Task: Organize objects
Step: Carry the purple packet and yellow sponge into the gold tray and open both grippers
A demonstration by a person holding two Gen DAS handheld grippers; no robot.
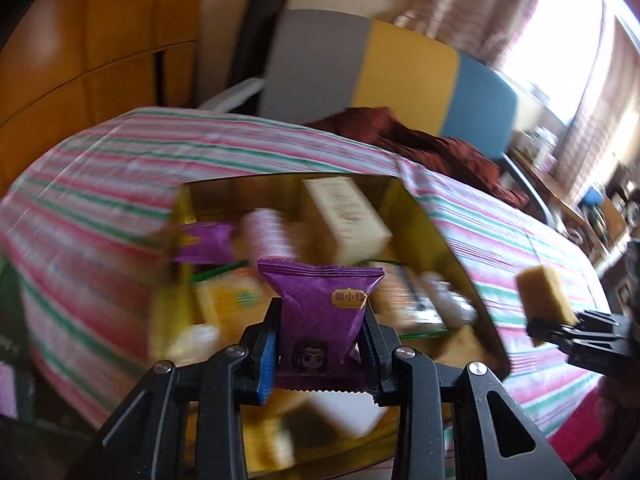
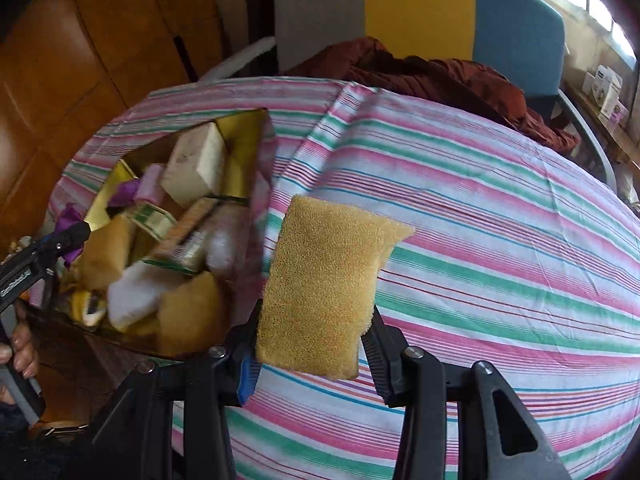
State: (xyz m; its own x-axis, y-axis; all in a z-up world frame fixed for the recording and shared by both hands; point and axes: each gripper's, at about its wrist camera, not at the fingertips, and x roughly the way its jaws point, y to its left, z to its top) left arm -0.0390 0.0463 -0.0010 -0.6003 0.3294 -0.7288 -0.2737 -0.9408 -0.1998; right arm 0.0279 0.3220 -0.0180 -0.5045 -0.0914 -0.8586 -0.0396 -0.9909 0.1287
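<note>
My left gripper [image 1: 320, 320] is shut on a purple snack packet [image 1: 322, 320] with a cartoon face, held upright above the gold box [image 1: 440, 240]. The box holds several items: a cream carton [image 1: 346, 218], a second purple packet [image 1: 204, 242], a pink roll [image 1: 266, 232] and yellow packs. My right gripper [image 2: 316, 320] is shut on a yellow sponge [image 2: 326, 284], hanging over the striped tablecloth [image 2: 480, 220] to the right of the gold box [image 2: 240, 136]. That sponge [image 1: 546, 298] also shows at the right edge of the left wrist view.
A chair with grey, yellow and blue back panels [image 2: 420, 4] stands behind the table, with a dark red cloth [image 2: 440, 76] on its seat. Wooden cabinets [image 1: 80, 60] fill the left. A hand [image 2: 22, 352] grips the left tool's handle. Shelves with boxes [image 2: 606, 92] stand by the window.
</note>
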